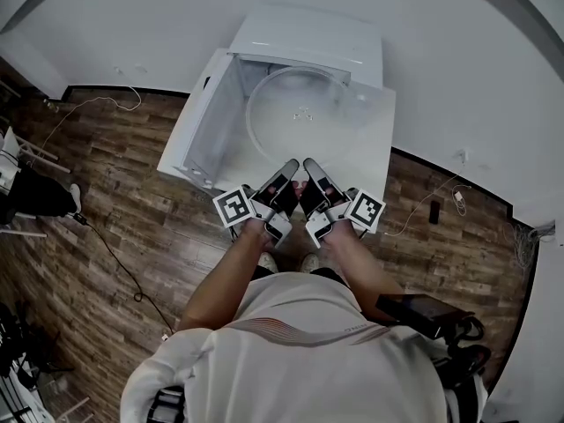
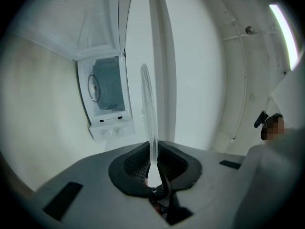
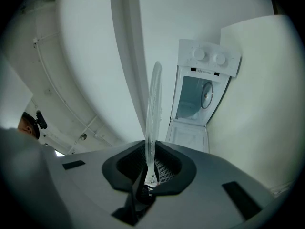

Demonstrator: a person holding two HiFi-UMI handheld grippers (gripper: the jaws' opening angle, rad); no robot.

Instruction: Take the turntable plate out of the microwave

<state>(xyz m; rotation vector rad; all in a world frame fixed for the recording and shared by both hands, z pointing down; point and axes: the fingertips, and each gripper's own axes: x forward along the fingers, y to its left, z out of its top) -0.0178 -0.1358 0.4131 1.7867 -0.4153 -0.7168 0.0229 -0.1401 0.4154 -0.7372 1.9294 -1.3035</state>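
Observation:
The turntable plate (image 1: 298, 113) is a clear glass disc, held out in front of the white microwave (image 1: 308, 35). My left gripper (image 1: 288, 169) and right gripper (image 1: 310, 166) sit side by side, each shut on the plate's near rim. In the left gripper view the plate (image 2: 148, 104) stands edge-on between the black pads of the left gripper (image 2: 153, 162). The right gripper view shows the same: the plate (image 3: 153, 104) rises from the pinch of the right gripper (image 3: 148, 163). Beyond it stands the microwave (image 3: 202, 94) with its cavity open.
The microwave door (image 1: 189, 126) hangs open to the left. White walls lie behind and to the right of the microwave. Cables (image 1: 115, 254) run over the wooden floor (image 1: 132, 192), and dark gear (image 1: 441, 320) sits at the lower right.

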